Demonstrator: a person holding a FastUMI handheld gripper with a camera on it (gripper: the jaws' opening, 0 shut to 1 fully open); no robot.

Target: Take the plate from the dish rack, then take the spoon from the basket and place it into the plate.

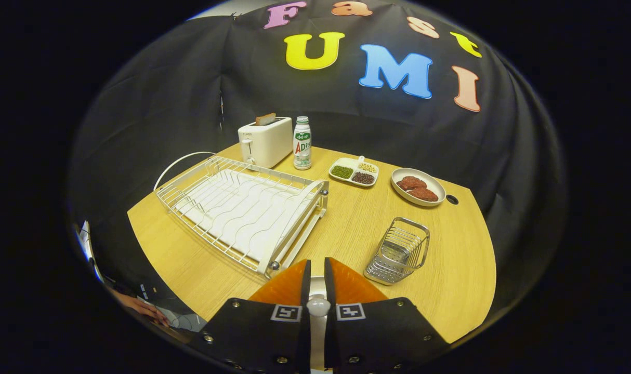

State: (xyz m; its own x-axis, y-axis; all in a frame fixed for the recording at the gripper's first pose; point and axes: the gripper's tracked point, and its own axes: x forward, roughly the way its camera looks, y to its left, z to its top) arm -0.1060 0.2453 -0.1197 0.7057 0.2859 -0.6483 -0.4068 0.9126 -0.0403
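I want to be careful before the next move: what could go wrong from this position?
1. The gripper has its fingers nearly together with something white between them. What it is and how firmly it sits cannot be told, so it might slip.
2. The dish rack corner and the wire basket lie just ahead of the fingers. A forward move could knock either, and the basket looks light.

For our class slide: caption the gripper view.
Gripper nearly closed, something white between its fingers; dish rack and basket ahead.
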